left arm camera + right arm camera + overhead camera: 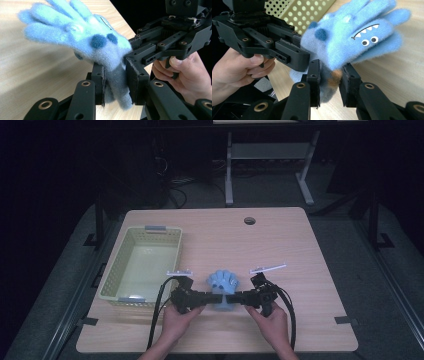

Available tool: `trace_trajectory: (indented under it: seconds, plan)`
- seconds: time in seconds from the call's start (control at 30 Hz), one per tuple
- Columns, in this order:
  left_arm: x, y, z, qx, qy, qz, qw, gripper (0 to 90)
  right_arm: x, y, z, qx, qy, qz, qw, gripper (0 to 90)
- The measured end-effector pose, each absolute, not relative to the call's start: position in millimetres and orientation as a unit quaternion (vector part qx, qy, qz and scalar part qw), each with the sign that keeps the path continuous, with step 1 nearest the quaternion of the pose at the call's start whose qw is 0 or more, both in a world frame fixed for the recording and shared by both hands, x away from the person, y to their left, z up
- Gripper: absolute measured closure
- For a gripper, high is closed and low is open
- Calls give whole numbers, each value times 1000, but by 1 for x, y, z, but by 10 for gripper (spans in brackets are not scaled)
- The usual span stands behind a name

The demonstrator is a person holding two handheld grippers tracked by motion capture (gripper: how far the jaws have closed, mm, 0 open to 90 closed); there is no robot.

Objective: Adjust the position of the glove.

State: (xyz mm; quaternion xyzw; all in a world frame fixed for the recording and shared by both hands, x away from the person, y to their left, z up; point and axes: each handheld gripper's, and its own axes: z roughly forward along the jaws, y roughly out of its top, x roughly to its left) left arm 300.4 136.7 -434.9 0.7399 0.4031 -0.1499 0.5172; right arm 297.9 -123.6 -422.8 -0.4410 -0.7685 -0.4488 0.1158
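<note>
High view: left gripper [216, 296] and right gripper [234, 297] both clamp the blue plush glove's [223, 283] cuff above the desk [280, 235], basket [116, 270] at 9 o'clock.

One camera looks down from above the table [300, 250]; two ride the grippers, close in — both facing the glove [82, 40] from opposite sides.

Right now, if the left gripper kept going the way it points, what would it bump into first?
Probably the right gripper: the left gripper points straight at it, both shut on the fuzzy blue glove between them. Depth is hard to judge.
</note>
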Motion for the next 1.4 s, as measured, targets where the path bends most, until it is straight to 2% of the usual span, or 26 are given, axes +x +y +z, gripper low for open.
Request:
trace_trajectory:
  seconds: [0.7,1.4]
  plan:
    - [304,156,-407,739,387,-137,534,696,305,-109,-394,-421,-774,-460,109,724]
    - [316,195,-379,729,401,-112,543,696,330,-70,-362,-398,-786,-460,114,726]
